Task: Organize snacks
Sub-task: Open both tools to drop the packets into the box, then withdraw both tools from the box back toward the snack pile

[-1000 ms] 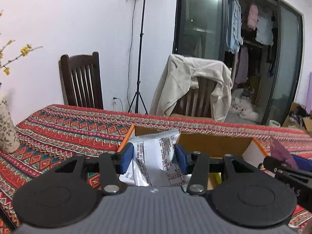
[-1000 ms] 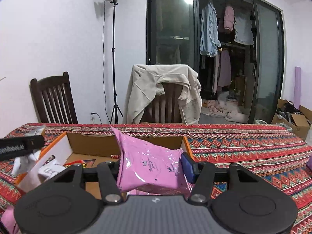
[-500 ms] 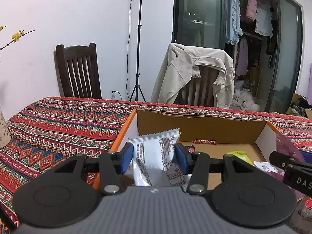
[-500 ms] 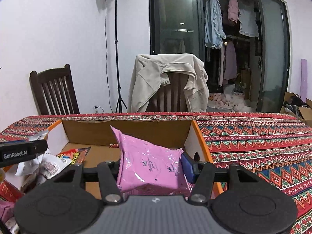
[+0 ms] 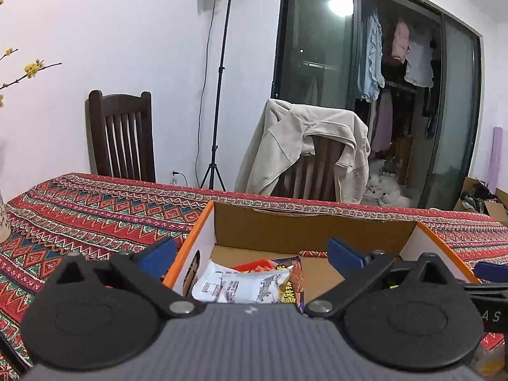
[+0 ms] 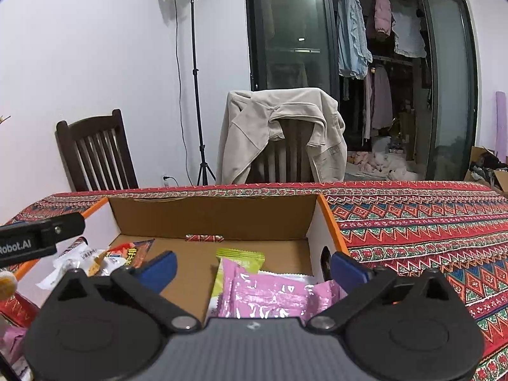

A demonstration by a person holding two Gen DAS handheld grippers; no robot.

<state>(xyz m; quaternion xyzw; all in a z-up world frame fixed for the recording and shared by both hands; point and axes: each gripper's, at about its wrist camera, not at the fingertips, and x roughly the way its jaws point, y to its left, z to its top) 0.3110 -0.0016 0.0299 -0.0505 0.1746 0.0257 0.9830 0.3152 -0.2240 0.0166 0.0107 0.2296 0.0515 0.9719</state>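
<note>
An open cardboard box (image 5: 314, 228) (image 6: 209, 212) with orange edges sits on the patterned tablecloth. My left gripper (image 5: 250, 254) hangs over the box's left end, its jaws opening wide, nothing between them. A white snack packet (image 5: 235, 287) lies loose below it on red packets (image 5: 287, 282). My right gripper (image 6: 254, 265) is over the box's right end, jaws also opening wide and empty. The pink packet (image 6: 270, 295) lies below it on a green packet (image 6: 239, 255). The left gripper's black arm (image 6: 35, 238) shows at the left of the right wrist view.
The red patterned tablecloth (image 5: 95, 216) (image 6: 412, 222) spreads on both sides of the box. Behind the table stand a dark wooden chair (image 5: 122, 139), a light stand (image 5: 219, 95) and a chair draped with a beige jacket (image 6: 282, 133). More packets (image 6: 12, 339) lie left of the box.
Both grippers sank over the box and their jaws opened. The white packet dropped from the left gripper and the pink packet from the right; both now lie in the box.
</note>
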